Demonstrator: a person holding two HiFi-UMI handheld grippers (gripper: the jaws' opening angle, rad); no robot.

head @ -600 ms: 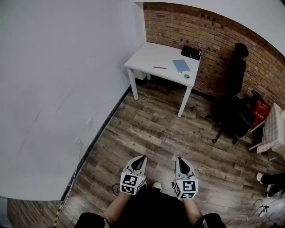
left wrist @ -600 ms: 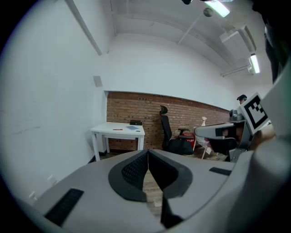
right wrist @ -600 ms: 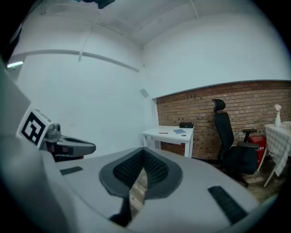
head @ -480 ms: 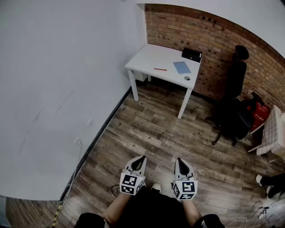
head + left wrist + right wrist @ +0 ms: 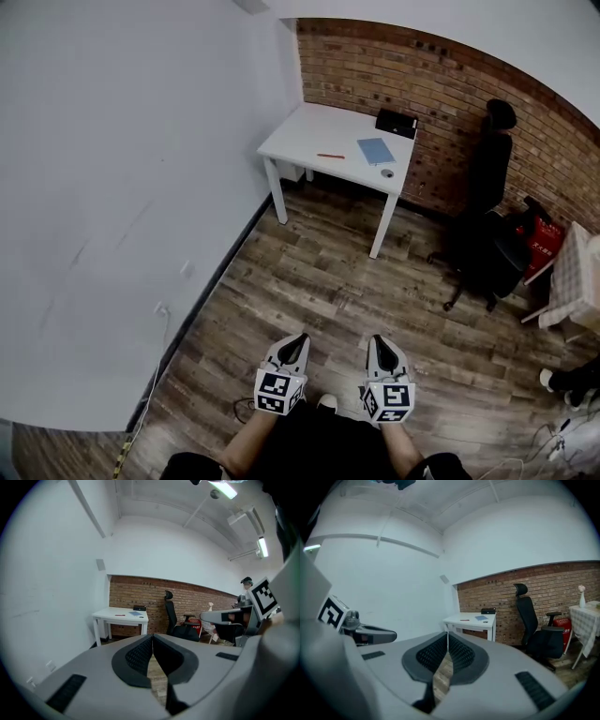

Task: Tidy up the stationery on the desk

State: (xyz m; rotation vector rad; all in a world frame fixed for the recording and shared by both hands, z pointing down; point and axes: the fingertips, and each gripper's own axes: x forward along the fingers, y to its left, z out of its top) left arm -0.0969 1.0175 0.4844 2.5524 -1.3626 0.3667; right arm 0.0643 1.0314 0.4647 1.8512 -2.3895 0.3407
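Brick and white walls enclose a wooden floor, and the white desk (image 5: 305, 131) is seen far ahead. On it, the red pen (image 5: 330, 156) is judged light and roll-prone, best pinched mid-barrel. The blue notebook (image 5: 376, 150) is judged thin, best taken by an edge. The left gripper (image 5: 297, 339) and right gripper (image 5: 377, 340) are pressed together, empty.

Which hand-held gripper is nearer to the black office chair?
Right. The right hand-held gripper hangs on the chair's side; the left hand-held gripper hangs beside it, farther off. Neither is close to the chair.
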